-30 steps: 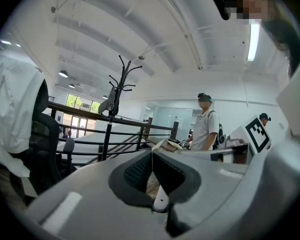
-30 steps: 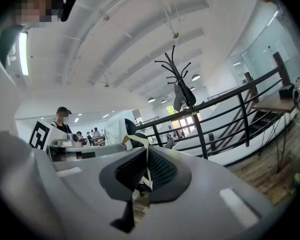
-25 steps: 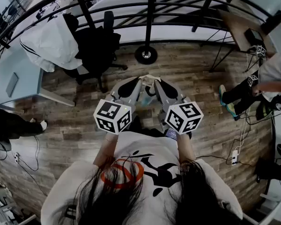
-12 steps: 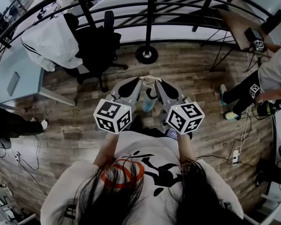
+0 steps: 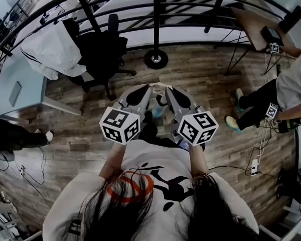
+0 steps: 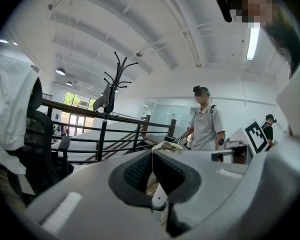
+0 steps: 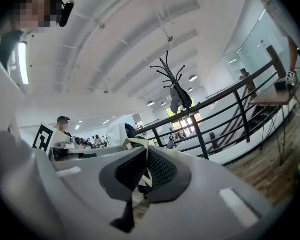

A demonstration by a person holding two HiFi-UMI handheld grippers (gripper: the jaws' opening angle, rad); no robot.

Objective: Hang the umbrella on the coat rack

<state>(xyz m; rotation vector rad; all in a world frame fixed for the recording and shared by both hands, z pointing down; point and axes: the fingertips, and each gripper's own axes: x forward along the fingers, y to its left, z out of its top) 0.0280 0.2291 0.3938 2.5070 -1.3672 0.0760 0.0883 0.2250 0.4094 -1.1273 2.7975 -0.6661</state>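
While both grippers are held side by side at waist height, the left gripper (image 5: 152, 86) and the right gripper (image 5: 168, 87) point their tips toward each other. Each is clamped on the same thin, pale strap (image 5: 160, 84). The umbrella (image 5: 158, 107) hangs from that strap just below and between the tips, mostly hidden by the gripper bodies.

Beneath the grippers lies a wood-plank floor (image 5: 195, 79). Straight ahead of them stands the coat rack (image 5: 155, 34), a black pole on a round base. Its hooked top shows in both gripper views with something grey hung on it. Just past it a curved black railing (image 7: 242, 111) closes off the space, with bright, white-ceilinged rooms beyond.

Ahead and to the left of the left gripper, a black office chair (image 5: 103, 51) carries a draped white garment (image 5: 50, 46). Further left is a pale blue surface (image 5: 30, 84). Far ahead and to the right of the right gripper stands a wooden surface (image 5: 253, 26) with a dark device on it. To the right of the right gripper stands another person (image 5: 291, 82). Cables (image 5: 258, 144) trail across the floor near that person. Only open floor lies between the grippers and the rack's base.
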